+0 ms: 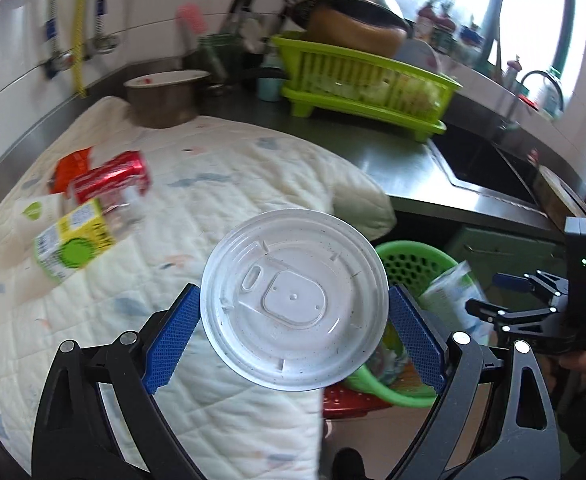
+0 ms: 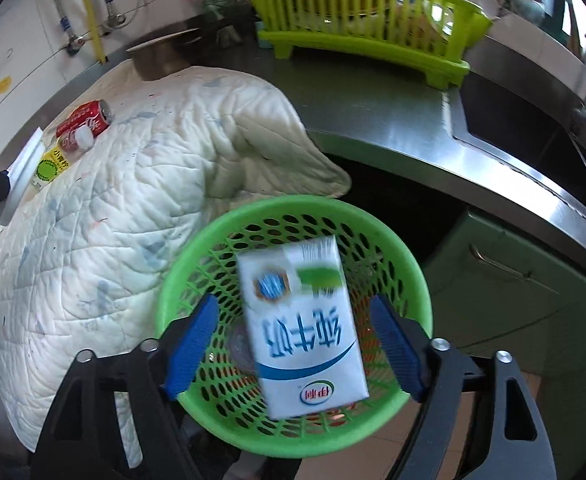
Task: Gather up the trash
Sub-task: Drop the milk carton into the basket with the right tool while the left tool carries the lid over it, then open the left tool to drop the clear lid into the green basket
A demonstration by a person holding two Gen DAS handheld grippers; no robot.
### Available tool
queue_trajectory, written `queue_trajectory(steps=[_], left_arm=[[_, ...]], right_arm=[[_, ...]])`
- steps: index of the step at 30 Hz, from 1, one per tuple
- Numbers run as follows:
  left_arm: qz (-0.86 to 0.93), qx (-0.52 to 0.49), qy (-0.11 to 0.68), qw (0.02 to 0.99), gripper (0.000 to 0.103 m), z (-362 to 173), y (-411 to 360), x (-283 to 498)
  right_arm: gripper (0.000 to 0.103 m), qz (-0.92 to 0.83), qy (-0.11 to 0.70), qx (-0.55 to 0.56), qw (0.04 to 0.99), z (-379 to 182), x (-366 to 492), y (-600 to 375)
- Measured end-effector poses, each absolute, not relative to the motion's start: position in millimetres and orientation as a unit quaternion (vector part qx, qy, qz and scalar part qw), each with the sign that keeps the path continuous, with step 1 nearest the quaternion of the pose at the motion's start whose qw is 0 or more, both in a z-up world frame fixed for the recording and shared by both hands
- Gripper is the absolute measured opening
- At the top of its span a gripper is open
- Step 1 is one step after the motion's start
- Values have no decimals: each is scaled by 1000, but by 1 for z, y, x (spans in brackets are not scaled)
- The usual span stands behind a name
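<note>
My left gripper (image 1: 293, 312) is shut on a white plastic cup lid (image 1: 293, 300), held edge to edge between the blue pads above the quilt's edge. My right gripper (image 2: 293, 344) is open above the green perforated basket (image 2: 413, 280). A white and blue milk carton (image 2: 301, 328) is between the spread fingers without touching either, blurred, over the basket's inside. The basket also shows in the left wrist view (image 1: 413, 264) with the carton (image 1: 453, 300) over it. A red can (image 1: 113, 176), a yellow-green carton (image 1: 73, 236) and an orange wrapper (image 1: 71, 168) lie on the quilt at left.
A white quilted cloth (image 1: 213, 184) covers the steel counter (image 2: 373, 112). A lime dish rack (image 1: 365, 76) stands at the back, a metal pot (image 1: 161, 96) left of it, a sink (image 1: 481, 160) at right. Green cabinets (image 2: 513, 280) stand below.
</note>
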State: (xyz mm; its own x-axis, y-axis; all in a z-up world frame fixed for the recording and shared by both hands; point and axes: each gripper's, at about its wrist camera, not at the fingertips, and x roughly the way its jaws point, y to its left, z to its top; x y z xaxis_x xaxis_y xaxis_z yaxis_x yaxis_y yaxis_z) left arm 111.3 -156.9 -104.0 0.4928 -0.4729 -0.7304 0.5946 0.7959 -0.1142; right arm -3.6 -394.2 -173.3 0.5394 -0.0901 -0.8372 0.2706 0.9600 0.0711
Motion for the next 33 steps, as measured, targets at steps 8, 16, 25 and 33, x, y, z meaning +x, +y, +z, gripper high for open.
queue_trajectory(steps=[8,16,25,33], left_arm=[[-357,112,416,829,92,-123,-231,89],[-392,130,436,800,94,-138,-288,75],[-428,107,453,775,97,-142,-327,71],[-441,83,454,770,98,-140,-329,70]], right_arm=[[79,-113,444,114,882,-157,-38,-410],[83,-120,414,116,895,-134,-65,-410],[83,-134,403,118,898,-124,-84,-417],[83,-141,400,126,897,-123,-93,-420]])
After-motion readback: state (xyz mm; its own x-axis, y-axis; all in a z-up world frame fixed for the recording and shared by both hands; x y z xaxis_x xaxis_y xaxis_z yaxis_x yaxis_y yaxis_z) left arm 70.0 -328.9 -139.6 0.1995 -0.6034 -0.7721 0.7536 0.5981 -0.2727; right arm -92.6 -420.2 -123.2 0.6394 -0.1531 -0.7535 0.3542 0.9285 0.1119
